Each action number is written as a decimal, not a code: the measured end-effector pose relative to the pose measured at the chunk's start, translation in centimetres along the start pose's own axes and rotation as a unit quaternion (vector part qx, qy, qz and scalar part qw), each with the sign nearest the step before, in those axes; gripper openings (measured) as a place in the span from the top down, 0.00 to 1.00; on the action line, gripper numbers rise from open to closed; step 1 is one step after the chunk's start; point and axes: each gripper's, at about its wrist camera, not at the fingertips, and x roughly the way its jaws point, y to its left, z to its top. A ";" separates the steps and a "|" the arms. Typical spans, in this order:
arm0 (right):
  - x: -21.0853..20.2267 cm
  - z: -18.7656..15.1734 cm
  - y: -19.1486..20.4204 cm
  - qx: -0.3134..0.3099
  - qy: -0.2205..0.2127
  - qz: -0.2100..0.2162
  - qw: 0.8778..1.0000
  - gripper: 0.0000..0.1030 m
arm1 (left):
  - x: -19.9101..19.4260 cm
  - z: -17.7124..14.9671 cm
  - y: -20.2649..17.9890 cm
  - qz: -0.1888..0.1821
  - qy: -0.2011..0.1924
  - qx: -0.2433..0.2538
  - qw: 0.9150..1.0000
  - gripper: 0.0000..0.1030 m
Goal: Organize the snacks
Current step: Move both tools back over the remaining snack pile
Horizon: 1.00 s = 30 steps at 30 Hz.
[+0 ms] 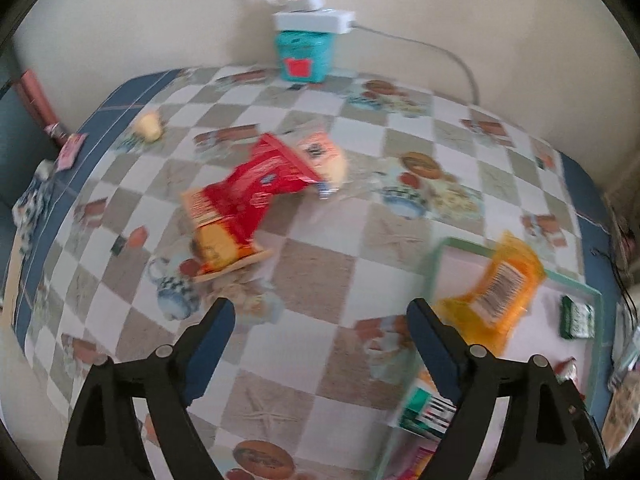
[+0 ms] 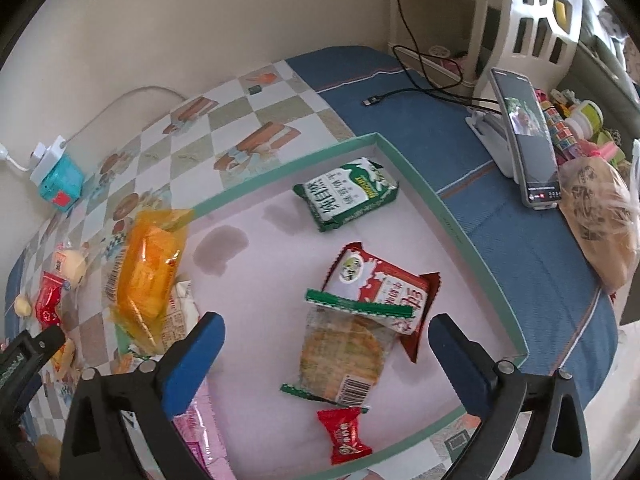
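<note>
A shallow green-rimmed tray (image 2: 460,220) holds a green biscuit pack (image 2: 347,194), a red-and-white pack (image 2: 380,292), a clear cracker pack (image 2: 340,354) and a small red candy (image 2: 347,436). An orange packet (image 2: 146,272) leans over its left rim; it also shows in the left wrist view (image 1: 496,292). Loose on the checked cloth lie a red snack bag (image 1: 252,196) and an orange-white pack (image 1: 324,156). My left gripper (image 1: 320,320) is open and empty above the cloth, short of the red bag. My right gripper (image 2: 326,338) is open and empty over the tray.
A teal box (image 1: 306,54) with a white charger on it stands at the wall. A small yellow snack (image 1: 148,126) lies far left. A phone on a stand (image 2: 526,136), a black cable (image 2: 416,92) and a bagged item (image 2: 600,224) sit right of the tray.
</note>
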 end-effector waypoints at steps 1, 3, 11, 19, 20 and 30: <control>0.0 0.0 0.2 -0.001 0.000 0.000 1.000 0.00 | 0.2 0.1 0.6 0.006 0.000 -0.010 1.000 0.08; 0.0 0.0 0.5 -0.004 0.000 0.002 1.000 0.00 | 0.5 0.3 1.8 0.013 0.002 -0.034 0.999 0.01; 0.3 1.1 2.6 -0.027 -0.006 0.001 1.000 0.00 | 1.3 1.6 6.3 0.040 0.004 -0.118 0.992 0.01; 0.7 2.5 3.8 -0.036 -0.014 -0.002 0.999 0.00 | 2.0 2.8 9.4 0.062 0.009 -0.190 0.980 0.01; 0.8 2.6 3.9 -0.035 -0.014 -0.001 0.999 0.00 | 2.1 3.0 9.6 0.063 0.010 -0.194 0.979 0.01; 1.6 2.9 5.1 -0.049 -0.010 0.004 0.999 0.00 | 2.2 3.7 11.4 0.073 0.011 -0.229 0.971 0.01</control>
